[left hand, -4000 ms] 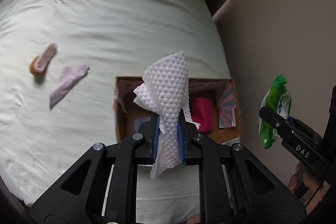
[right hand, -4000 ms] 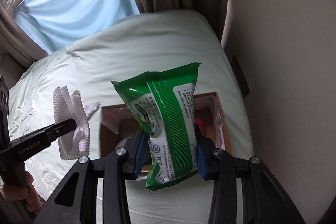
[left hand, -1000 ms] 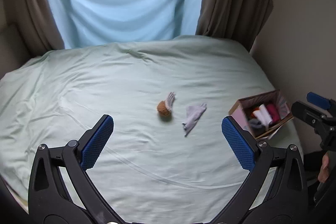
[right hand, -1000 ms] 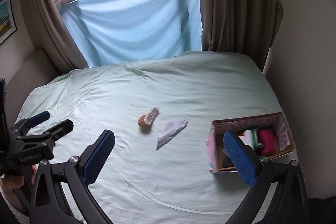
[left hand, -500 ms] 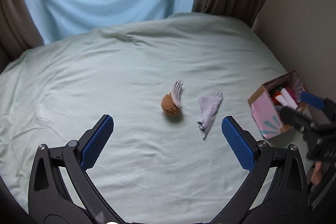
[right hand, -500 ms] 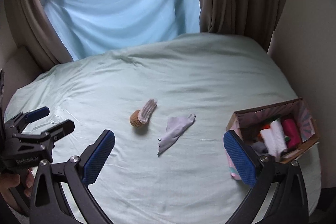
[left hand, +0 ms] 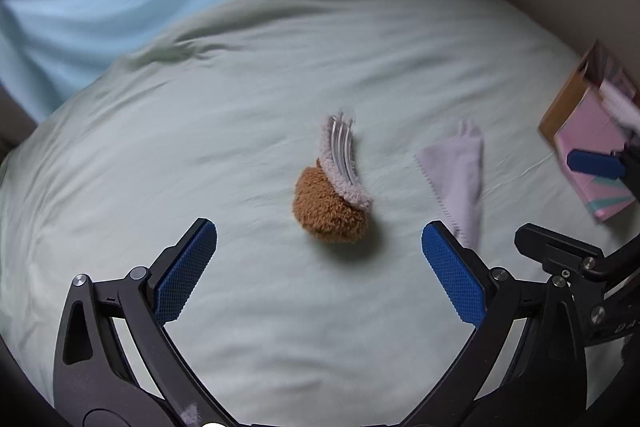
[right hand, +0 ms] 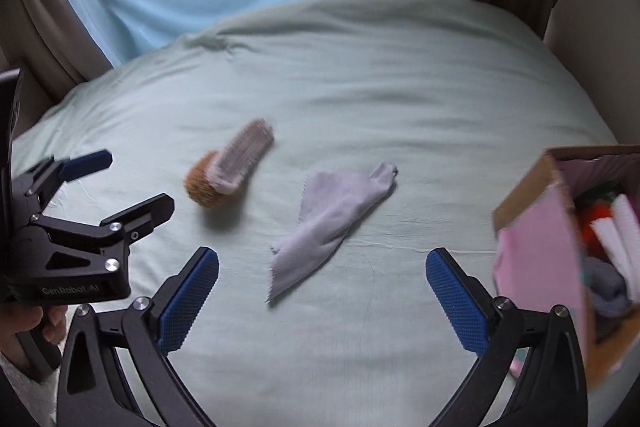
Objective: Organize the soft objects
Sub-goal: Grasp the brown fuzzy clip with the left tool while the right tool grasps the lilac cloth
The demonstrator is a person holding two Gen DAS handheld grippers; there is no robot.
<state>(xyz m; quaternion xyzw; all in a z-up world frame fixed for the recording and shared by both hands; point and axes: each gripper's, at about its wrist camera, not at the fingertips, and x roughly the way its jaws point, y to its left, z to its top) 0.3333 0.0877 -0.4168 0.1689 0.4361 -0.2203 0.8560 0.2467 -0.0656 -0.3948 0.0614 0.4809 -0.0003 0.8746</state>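
Left gripper (left hand: 319,255): jaws spread wide, holding nothing, above the pale green bedsheet (left hand: 240,99). Just beyond the gap lies a brown fuzzy sock (left hand: 330,187) with a grey striped cuff. Right gripper (right hand: 322,281): jaws likewise released and empty. Between its blue pads (right hand: 188,301) and slightly ahead lies a crumpled lavender cloth (right hand: 328,223), beside but apart from the sock. At the bed's right edge stands a pink cardboard box (right hand: 532,247) containing white, red and grey soft items.

Soft dim daylight, motion blur, fisheye vignette
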